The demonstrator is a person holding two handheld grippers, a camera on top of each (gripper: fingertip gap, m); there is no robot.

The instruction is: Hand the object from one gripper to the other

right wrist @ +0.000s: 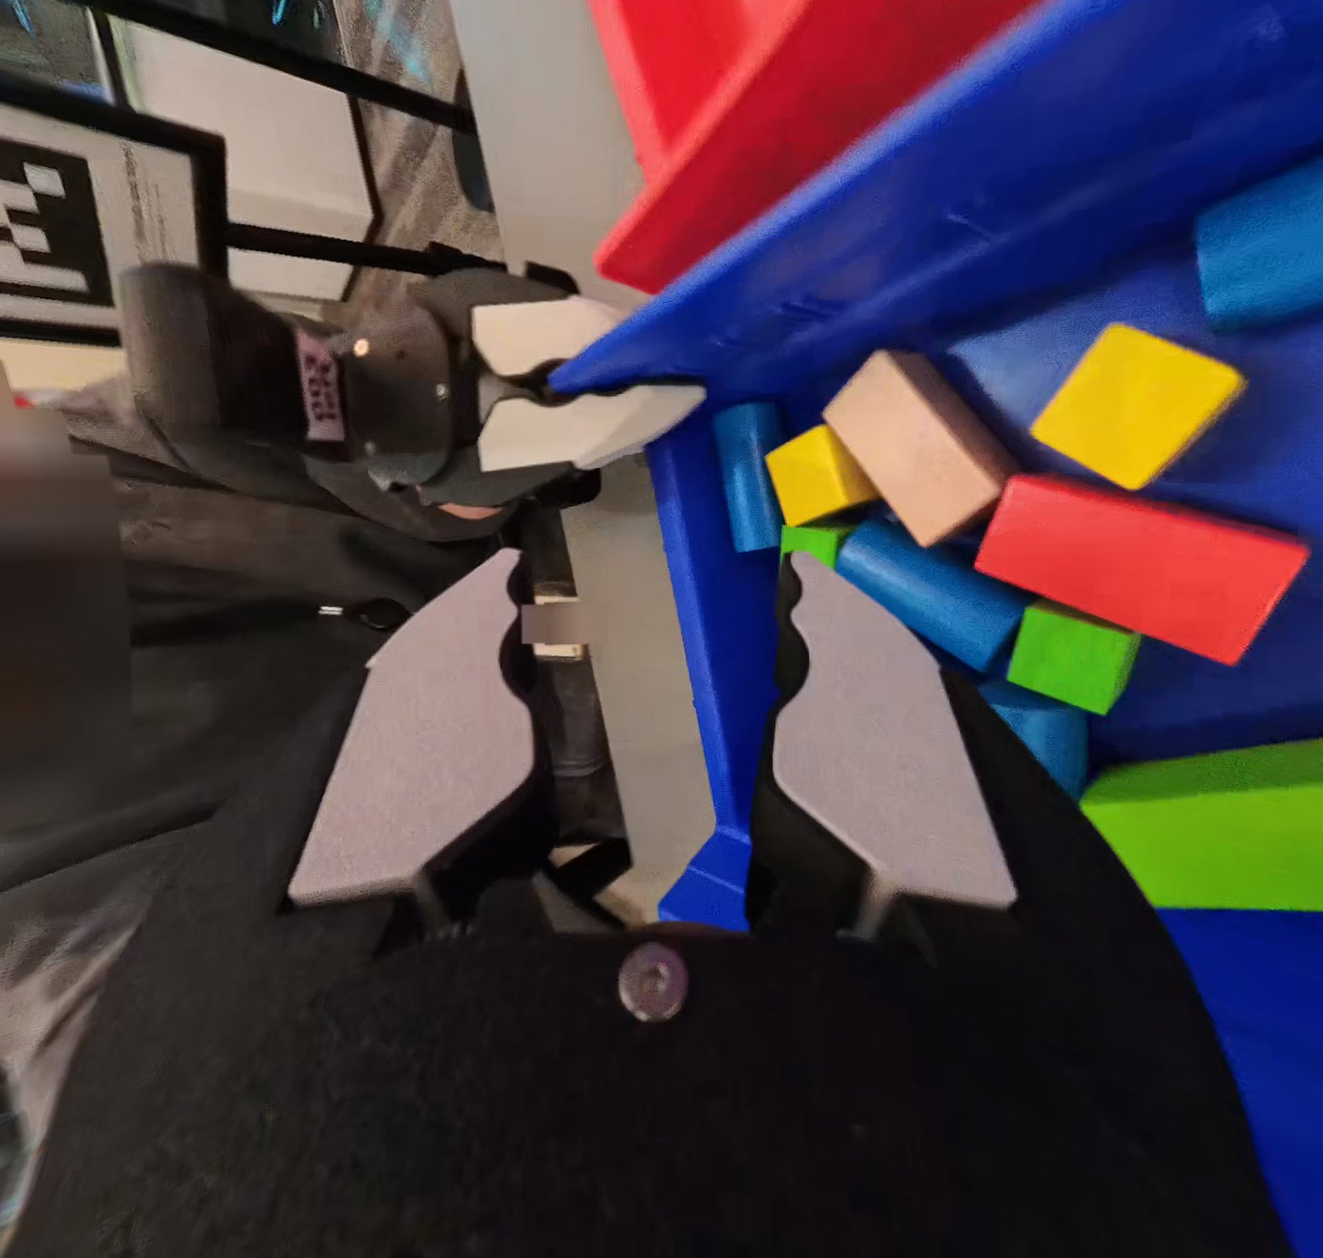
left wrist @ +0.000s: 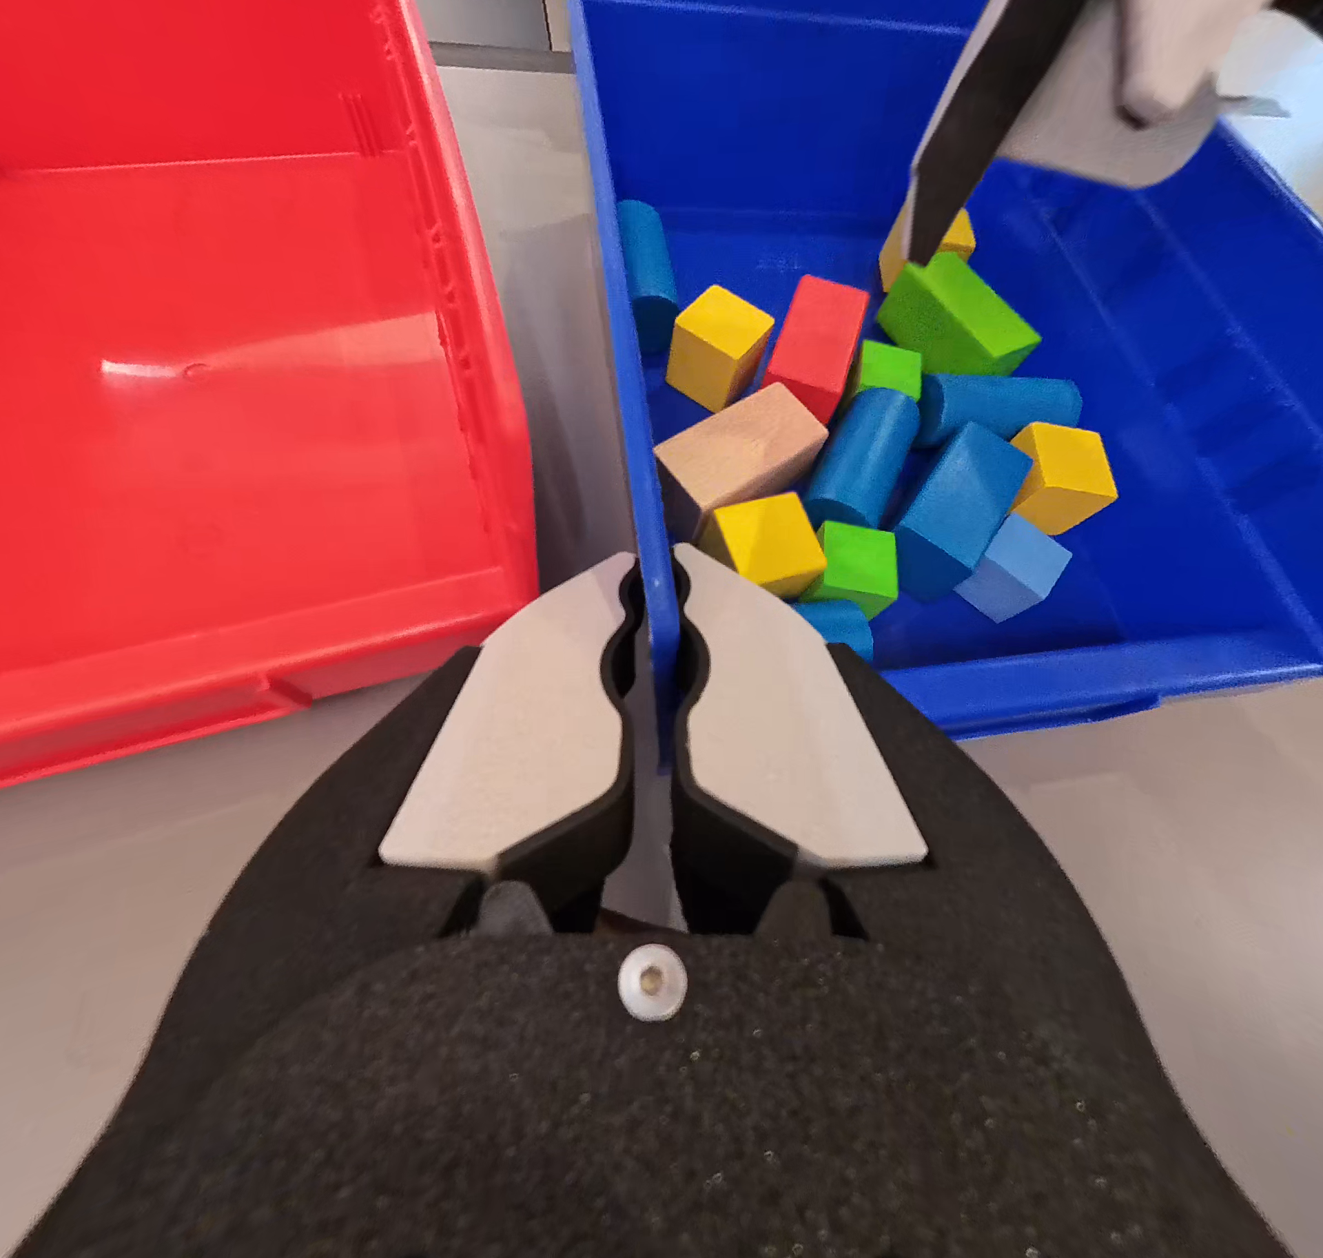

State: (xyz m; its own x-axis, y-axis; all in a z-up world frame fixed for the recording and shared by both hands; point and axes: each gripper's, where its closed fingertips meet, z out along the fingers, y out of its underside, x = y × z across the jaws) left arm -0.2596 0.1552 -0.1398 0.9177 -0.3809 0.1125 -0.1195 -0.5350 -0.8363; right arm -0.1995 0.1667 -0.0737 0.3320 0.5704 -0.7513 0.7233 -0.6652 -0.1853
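Observation:
A blue bin (left wrist: 787,78) holds several coloured wooden blocks, among them a green wedge (left wrist: 952,322), a red block (left wrist: 816,343) and a plain wood block (left wrist: 737,447). My left gripper (left wrist: 655,565) is shut on the bin's left wall near its front corner. It also shows in the right wrist view (right wrist: 630,365), clamped on that blue edge. My right gripper (right wrist: 653,561) is open and straddles another wall of the blue bin (right wrist: 931,221), not touching it. One of its fingers (left wrist: 959,136) reaches down inside, right by the green wedge (right wrist: 1217,823).
An empty red bin (left wrist: 215,365) stands close to the left of the blue one on a grey table (left wrist: 1145,866). In the right wrist view a person in dark clothing (right wrist: 215,722) is behind the grippers, and a black-and-white marker board (right wrist: 50,221) stands farther back.

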